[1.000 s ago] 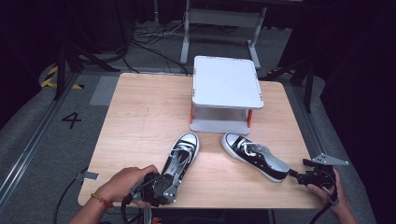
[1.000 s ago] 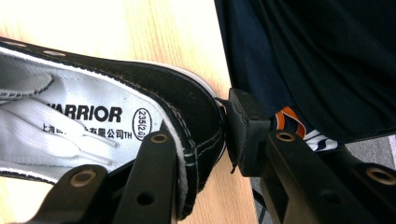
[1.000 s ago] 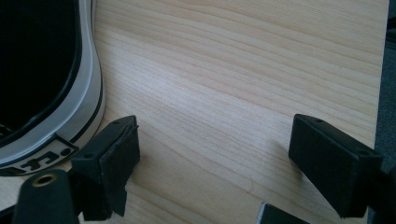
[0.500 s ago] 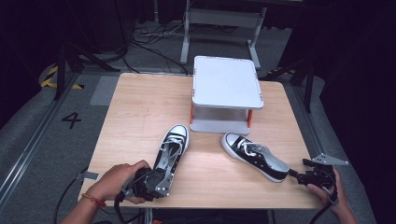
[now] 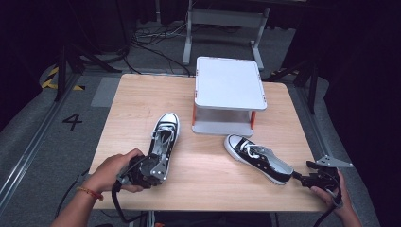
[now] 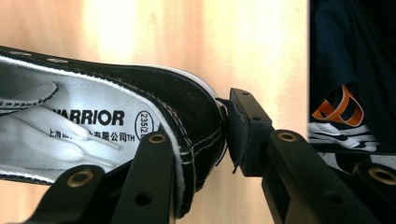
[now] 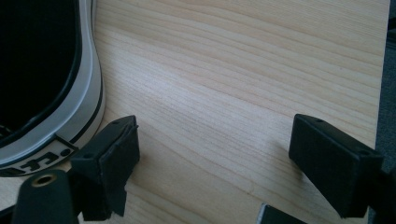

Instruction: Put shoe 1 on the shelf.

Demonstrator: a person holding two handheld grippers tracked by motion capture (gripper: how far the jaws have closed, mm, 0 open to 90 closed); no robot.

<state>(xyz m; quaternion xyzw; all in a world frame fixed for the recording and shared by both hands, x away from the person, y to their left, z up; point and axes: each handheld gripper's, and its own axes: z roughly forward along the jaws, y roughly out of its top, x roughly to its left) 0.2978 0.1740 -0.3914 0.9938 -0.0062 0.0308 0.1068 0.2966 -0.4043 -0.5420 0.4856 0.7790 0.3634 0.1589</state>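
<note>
- Near the front left corner of the wooden table (image 5: pixel 137 94), the left gripper (image 5: pixel 150 171) is clamped on the heel of the left shoe (image 5: pixel 163 139). In the left gripper view one jaw sits inside the heel collar against the white lining and the other presses the heel's outer back.
- That black and white canvas shoe (image 6: pixel 116 116) points its white toe cap toward the table's far edge, leaning slightly to the right, and its heel is just inside the front edge. The insole reads "WARRIOR".
- At the middle of the far edge stands a white two-level stand (image 5: pixel 229 84) with orange posts, well apart from the left shoe.
- Just in front of the stand, toward the front right corner, the right shoe (image 5: pixel 257 158) lies flat, its toe toward the stand and its heel toward the right gripper.
- At the front right corner the right gripper (image 5: pixel 307 176) rests low with its jaws spread wide and nothing between them; in the right gripper view one jaw is just beside the shoe's white rubber heel (image 7: pixel 70 121), with bare wood between the two jaws.
</note>
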